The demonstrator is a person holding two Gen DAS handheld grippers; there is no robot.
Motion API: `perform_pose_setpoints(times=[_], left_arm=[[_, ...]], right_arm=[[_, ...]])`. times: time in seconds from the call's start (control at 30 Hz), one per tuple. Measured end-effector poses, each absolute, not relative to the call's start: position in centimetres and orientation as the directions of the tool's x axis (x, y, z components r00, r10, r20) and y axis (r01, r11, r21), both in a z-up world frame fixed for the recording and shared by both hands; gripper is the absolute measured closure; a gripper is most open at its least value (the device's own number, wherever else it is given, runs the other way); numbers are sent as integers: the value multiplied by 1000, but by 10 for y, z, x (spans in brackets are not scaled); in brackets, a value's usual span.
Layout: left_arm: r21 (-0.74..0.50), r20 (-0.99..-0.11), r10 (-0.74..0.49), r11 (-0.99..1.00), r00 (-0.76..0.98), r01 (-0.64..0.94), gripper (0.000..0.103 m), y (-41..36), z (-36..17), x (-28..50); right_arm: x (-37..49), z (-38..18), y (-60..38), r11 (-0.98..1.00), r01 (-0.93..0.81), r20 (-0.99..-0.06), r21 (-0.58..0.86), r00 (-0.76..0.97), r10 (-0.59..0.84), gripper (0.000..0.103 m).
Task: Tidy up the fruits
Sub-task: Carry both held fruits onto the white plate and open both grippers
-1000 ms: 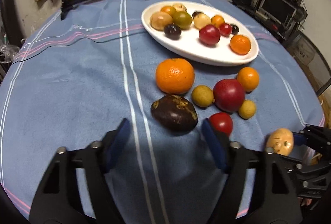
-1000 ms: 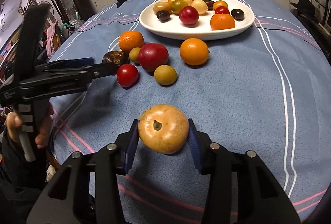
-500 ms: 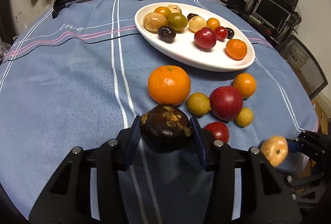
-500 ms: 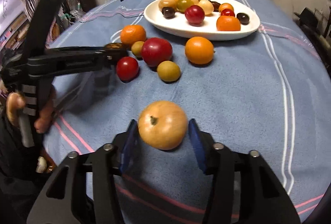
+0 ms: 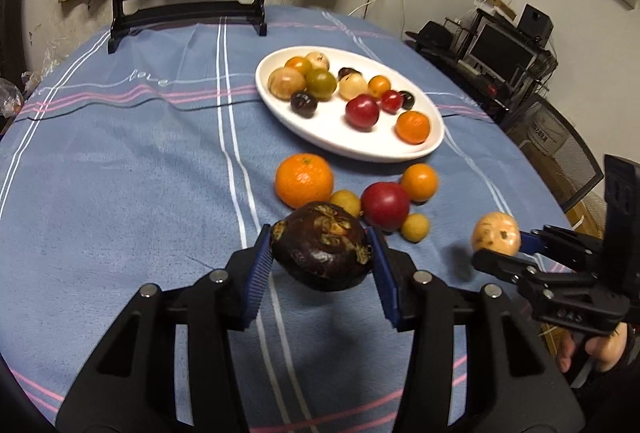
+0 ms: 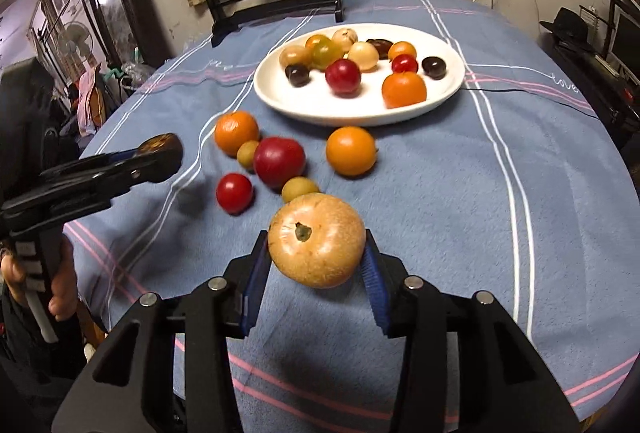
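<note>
Fruit is in both claws, so the step in hand looks like the carry to the white plate [image 5: 434, 143]. The left claw [image 5: 320, 257] is clamped, part-way closed, on a dark brown fruit [image 5: 320, 247] held clear of the blue-clothed worktop [image 5: 120, 193]; the right claw [image 6: 314, 257] grips a tan round fruit [image 6: 316, 239] the same way, also off the cloth. The plate lies well ahead of both claws, beyond the loose fruit. Next, I judge, each claw must travel forward over that loose group and lower to a bare patch of the plate before letting go, gently, since round fruit will roll.

Counted: eleven pieces on the plate; six loose on the cloth between claws and plate, namely two oranges [image 6: 236, 133], one large red fruit [image 6: 279, 161], one small red one [image 6: 234, 192] and two small yellow ones [image 6: 300, 189]; two held.
</note>
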State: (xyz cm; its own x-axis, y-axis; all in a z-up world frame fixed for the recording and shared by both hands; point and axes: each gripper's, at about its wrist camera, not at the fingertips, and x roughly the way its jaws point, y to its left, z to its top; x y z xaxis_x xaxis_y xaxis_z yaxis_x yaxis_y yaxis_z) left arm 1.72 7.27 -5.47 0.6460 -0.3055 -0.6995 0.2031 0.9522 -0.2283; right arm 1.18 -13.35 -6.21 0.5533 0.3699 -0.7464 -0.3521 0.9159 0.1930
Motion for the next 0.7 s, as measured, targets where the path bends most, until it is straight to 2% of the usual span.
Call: perform_pose_setpoints(times=[0.33,0.7], left_arm=[[-221,-695,-310,951,649,218,55,61,-35,34],[-169,-707,-269,962,654,214,55,41,-5,120]], right_arm=[[26,-51,-149,922,-331,-720,201,588,368,58],[94,-27,-145,917,-361,-703,170,607,370,58]])
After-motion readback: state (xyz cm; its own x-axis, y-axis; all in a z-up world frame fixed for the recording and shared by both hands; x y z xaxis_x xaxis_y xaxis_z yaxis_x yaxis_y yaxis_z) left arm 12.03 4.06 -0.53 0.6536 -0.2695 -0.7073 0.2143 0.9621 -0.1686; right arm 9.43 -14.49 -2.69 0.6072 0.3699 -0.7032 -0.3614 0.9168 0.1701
